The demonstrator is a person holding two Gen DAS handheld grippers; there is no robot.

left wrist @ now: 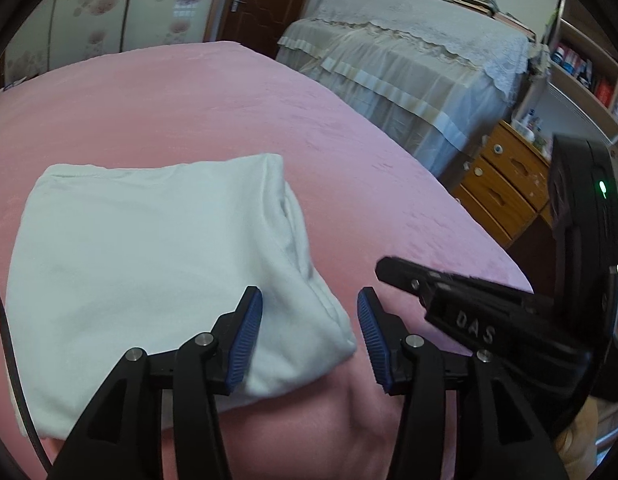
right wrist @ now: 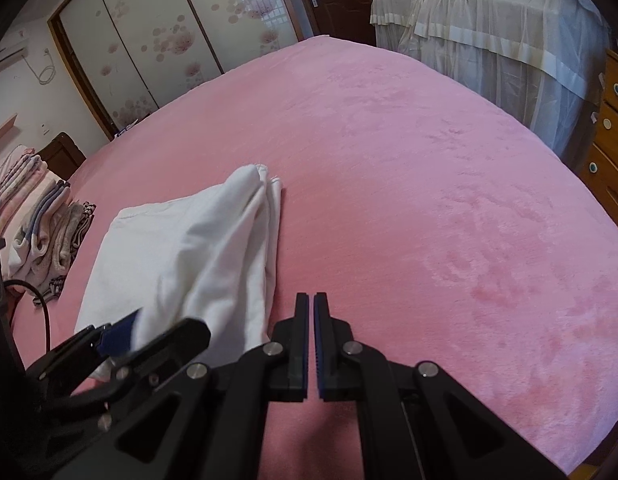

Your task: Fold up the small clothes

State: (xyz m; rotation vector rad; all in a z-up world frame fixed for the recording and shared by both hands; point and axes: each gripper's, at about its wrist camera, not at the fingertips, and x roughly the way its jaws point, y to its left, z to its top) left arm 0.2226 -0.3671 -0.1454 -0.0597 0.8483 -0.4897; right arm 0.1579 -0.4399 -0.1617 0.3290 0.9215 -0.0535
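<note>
A white garment (left wrist: 149, 268) lies folded into a thick rectangle on the pink bedspread (left wrist: 189, 100); it also shows in the right wrist view (right wrist: 181, 260). My left gripper (left wrist: 310, 306) is open, its jaws straddling the garment's near right corner, nothing pinched. It appears in the right wrist view (right wrist: 149, 336) at the garment's near edge. My right gripper (right wrist: 312, 300) is shut and empty, over bare bedspread (right wrist: 389, 200) just right of the garment. It appears in the left wrist view (left wrist: 421, 280) as a dark body at the right.
A stack of folded clothes (right wrist: 41, 216) sits at the bed's left edge. A lace-covered piece of furniture (left wrist: 409, 60) and a wooden drawer chest (left wrist: 505, 184) stand beyond the bed's right side. A wardrobe with flowered doors (right wrist: 149, 40) stands behind the bed.
</note>
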